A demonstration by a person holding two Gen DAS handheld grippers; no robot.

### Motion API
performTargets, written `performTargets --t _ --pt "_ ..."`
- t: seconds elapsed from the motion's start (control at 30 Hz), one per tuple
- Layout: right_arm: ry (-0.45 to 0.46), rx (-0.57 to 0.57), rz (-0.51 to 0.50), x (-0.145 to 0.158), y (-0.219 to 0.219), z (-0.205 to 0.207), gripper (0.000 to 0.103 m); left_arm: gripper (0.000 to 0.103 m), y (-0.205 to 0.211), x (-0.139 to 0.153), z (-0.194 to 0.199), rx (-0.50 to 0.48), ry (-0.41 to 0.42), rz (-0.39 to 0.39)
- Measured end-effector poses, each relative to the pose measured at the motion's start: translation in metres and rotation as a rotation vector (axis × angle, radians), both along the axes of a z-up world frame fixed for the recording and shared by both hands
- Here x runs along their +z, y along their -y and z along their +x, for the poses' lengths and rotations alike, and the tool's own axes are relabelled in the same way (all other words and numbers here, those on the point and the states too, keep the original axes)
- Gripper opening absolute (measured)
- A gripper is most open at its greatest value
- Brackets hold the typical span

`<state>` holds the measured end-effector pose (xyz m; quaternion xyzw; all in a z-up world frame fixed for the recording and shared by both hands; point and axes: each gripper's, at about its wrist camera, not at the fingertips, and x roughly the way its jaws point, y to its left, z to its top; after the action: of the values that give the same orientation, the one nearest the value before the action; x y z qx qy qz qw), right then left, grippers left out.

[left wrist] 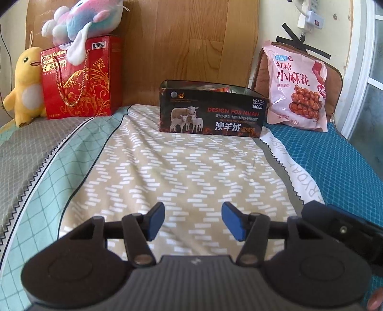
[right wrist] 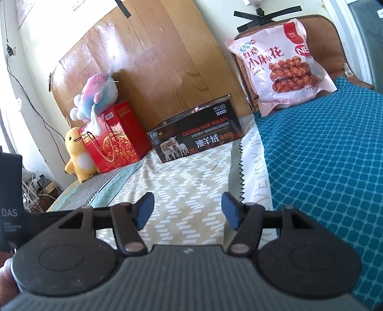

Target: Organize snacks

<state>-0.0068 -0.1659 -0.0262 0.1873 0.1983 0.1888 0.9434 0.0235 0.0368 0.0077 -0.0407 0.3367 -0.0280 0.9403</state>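
Observation:
An open black box with sheep printed on it (left wrist: 210,112) stands at the far end of the bed; it also shows in the right wrist view (right wrist: 195,136). Something orange shows inside it. A pink snack bag (left wrist: 296,86) leans upright against a brown cushion at the back right, also seen in the right wrist view (right wrist: 280,64). A red biscuit box (left wrist: 80,79) stands at the back left, also in the right wrist view (right wrist: 115,141). My left gripper (left wrist: 193,221) is open and empty over the patterned bedsheet. My right gripper (right wrist: 188,213) is open and empty, well short of the black box.
A yellow plush toy (left wrist: 22,88) sits left of the red box and a pink-blue plush (left wrist: 81,21) lies on top of it. A wooden headboard (left wrist: 191,40) stands behind. A blue blanket (right wrist: 330,155) covers the bed's right side. The bed's left edge (right wrist: 59,198) drops to cables.

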Motion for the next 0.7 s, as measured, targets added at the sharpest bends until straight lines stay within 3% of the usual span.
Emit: performTargets --t 0.2,0.33,0.5,0.57,0.7 --pt "0.01 -0.019 0.019 0.003 0.004 -0.003 0.072 0.055 -0.001 -0.001 -0.001 -0.041 -0.027 -0.05" --pt "0.001 -0.033 0.038 0.003 0.008 -0.001 0.079 0.074 0.0 -0.001 -0.001 -0.051 -0.037 -0.069" --pt "0.0 -0.051 0.079 0.007 0.013 -0.002 0.083 0.081 0.002 0.007 -0.003 -0.059 -0.014 -0.066" --pt "0.018 -0.067 0.099 0.01 0.015 -0.005 0.094 0.094 0.002 0.01 -0.004 -0.054 0.004 -0.058" --pt "0.051 -0.095 0.109 0.017 0.017 -0.009 0.098 0.103 0.006 0.02 -0.011 -0.037 0.075 -0.002"
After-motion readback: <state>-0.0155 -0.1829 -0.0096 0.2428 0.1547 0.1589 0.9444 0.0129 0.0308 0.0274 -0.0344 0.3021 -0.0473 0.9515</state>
